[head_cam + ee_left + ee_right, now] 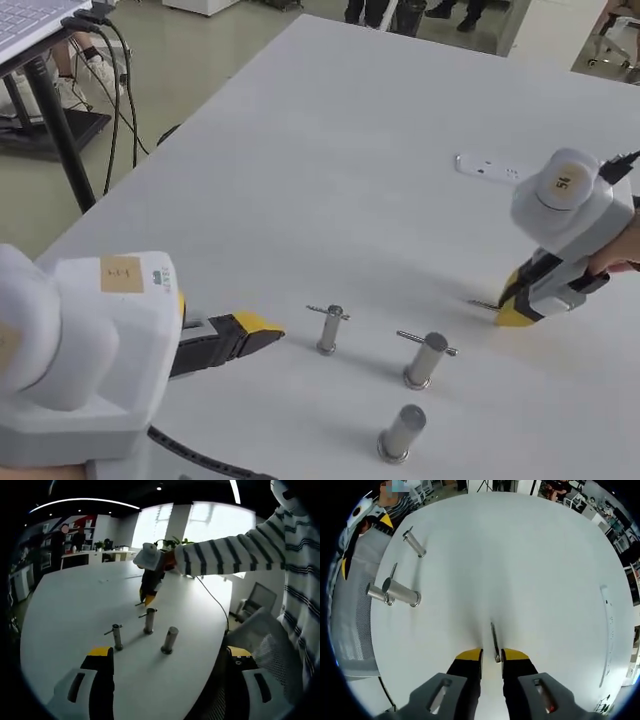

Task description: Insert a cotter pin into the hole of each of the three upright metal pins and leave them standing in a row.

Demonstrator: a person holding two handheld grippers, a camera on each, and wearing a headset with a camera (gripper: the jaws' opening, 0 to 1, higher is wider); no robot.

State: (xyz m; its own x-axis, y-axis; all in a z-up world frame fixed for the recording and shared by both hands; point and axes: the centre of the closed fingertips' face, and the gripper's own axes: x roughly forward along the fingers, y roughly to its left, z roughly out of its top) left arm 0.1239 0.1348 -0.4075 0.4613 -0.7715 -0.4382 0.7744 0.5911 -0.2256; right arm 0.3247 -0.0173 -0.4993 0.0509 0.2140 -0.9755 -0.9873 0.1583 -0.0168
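Observation:
Three upright metal pins stand near the front of the white table [330,150]. The left pin [329,331] and the middle pin [427,359] each carry a cotter pin through the top. The nearest pin [402,432] has a bare top. My right gripper [513,311] rests its tips on the table right of the pins, shut on a loose cotter pin [484,303] that points toward them; this cotter pin [494,639] lies between the jaws of my right gripper [492,655]. My left gripper [260,326] hovers left of the pins, and my left gripper [170,654] stands wide open, holding nothing.
A flat white strip [487,168] lies on the table beyond the right gripper. The table's left edge drops to the floor, where a stand [55,110] with a laptop and cables sits. People stand past the far end.

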